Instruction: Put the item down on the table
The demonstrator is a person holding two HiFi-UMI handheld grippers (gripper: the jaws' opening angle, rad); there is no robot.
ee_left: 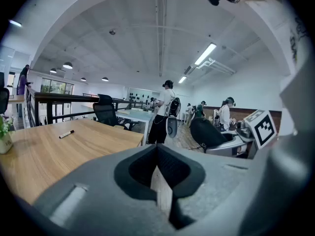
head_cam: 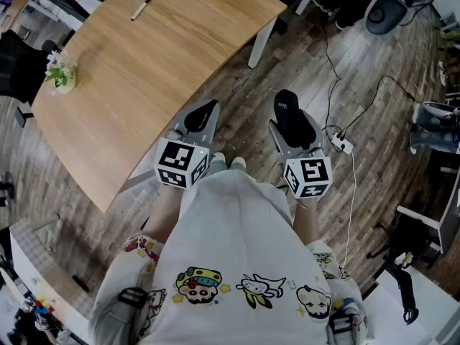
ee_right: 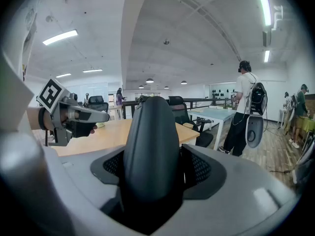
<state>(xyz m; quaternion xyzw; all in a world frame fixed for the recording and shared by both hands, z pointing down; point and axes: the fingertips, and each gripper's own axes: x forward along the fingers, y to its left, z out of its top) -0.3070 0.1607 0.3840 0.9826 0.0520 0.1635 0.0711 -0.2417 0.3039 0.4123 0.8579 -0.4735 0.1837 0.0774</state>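
The right gripper [ee_right: 153,171] has its fingers [ee_right: 201,170] spread wide around a smooth, black, rounded plastic item [ee_right: 150,132], pressing it on both sides so that it stands upright between them. The left gripper [ee_left: 157,157] holds nothing; its fingers [ee_left: 137,167] meet at the tips with only a sliver between them. Both are held in the air over the grey-brown plank floor [head_cam: 345,70], just off the edge of the light wooden tabletop [head_cam: 144,70], so the item is not on it. A marker pen [head_cam: 140,8] and a small flower pot [head_cam: 61,74] lie farther across.
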